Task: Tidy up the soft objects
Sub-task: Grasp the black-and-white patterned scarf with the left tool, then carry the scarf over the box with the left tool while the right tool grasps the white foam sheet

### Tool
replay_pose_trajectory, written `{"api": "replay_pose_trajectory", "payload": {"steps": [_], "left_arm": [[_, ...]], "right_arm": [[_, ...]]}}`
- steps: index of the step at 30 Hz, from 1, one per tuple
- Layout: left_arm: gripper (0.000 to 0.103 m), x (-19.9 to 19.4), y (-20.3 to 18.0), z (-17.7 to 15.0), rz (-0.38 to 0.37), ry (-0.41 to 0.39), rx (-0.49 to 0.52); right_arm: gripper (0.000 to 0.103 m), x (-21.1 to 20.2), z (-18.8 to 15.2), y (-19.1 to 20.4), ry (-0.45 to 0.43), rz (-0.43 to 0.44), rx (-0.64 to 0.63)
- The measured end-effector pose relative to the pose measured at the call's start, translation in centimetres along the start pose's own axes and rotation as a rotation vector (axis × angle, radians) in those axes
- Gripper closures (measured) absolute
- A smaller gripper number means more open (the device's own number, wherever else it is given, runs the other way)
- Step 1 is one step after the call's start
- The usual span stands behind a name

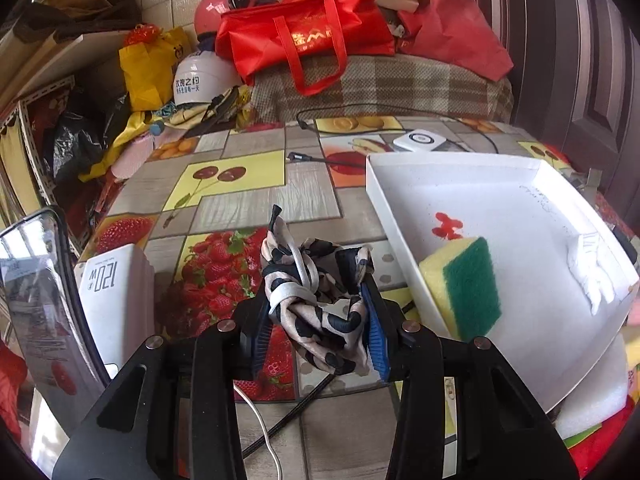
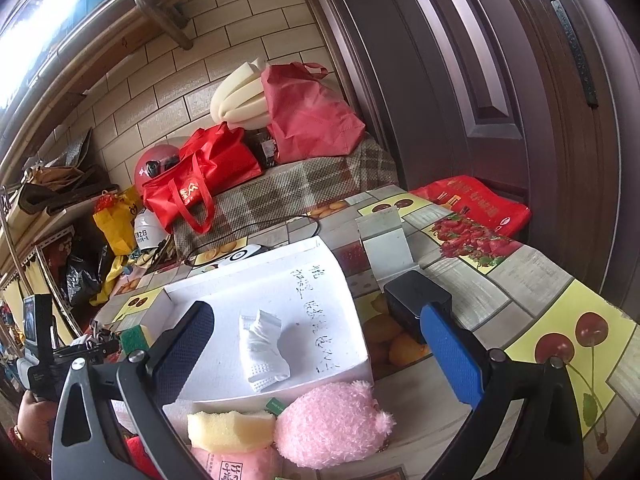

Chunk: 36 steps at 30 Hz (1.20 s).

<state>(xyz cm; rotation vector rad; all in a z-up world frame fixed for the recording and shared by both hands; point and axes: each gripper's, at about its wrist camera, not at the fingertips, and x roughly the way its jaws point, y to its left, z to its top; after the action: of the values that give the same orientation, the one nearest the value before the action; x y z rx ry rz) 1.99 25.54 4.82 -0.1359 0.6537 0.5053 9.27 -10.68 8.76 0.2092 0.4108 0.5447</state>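
Observation:
My left gripper (image 1: 318,320) is shut on a knotted black, beige and white scarf (image 1: 316,292), held above the fruit-print tablecloth just left of a shallow white box (image 1: 540,168). In the box lie a yellow sponge with a green scouring side (image 1: 464,284) and a folded white cloth (image 1: 592,272). My right gripper (image 2: 320,344) is open and empty, over the near edge of the same box (image 2: 352,368), with the white cloth (image 2: 262,346) between its fingers. A pink plush toy (image 2: 332,424) and a yellow sponge (image 2: 230,428) lie just in front of the box.
A white 120W charger (image 1: 116,292) and cables (image 1: 276,424) lie near the left gripper. A black block (image 2: 416,300) and a white stand (image 2: 384,236) sit right of the box. Red bags (image 1: 304,36), helmets (image 1: 200,80) and clutter lie behind the table. A dark door (image 2: 500,80) is on the right.

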Motion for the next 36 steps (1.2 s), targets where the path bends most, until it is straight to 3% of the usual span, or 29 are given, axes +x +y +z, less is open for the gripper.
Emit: {"api": "replay_pose_trajectory", "payload": {"steps": [9,15,19,22,28,33,36], "left_arm": [[0.063,-5.5,-2.4,1.1,-0.092,-0.149,0.013],[0.063,-8.6,-4.6,0.2,-0.166,-0.184,0.065],[0.063,-9.6,-4.9,-0.7,-0.215,-0.184,0.052],[0.063,-10.1,-4.8,-1.3,-0.244,-0.193,0.033],[0.063,-10.8,-5.7,-2.0,-0.286,-0.204,0.053],[0.063,-10.8,-6.5,-2.4,-0.308,-0.195,0.081],[0.063,-10.7,-6.8,-2.6,-0.323,-0.190,0.091]], "right_arm": [[0.000,-0.8,-0.1,0.0,-0.008,0.048,0.009],[0.000,-3.3,-0.1,0.4,-0.037,0.086,-0.011],[0.000,-4.8,-0.6,1.2,-0.003,0.139,-0.067],[0.000,-5.4,-1.7,2.3,0.063,0.196,-0.154],[0.000,-5.5,-5.8,6.0,0.310,0.400,-0.386],[0.000,-5.1,-8.4,8.6,0.433,0.468,-0.536],[0.006,-4.6,-9.2,9.2,0.490,0.490,-0.570]]}}
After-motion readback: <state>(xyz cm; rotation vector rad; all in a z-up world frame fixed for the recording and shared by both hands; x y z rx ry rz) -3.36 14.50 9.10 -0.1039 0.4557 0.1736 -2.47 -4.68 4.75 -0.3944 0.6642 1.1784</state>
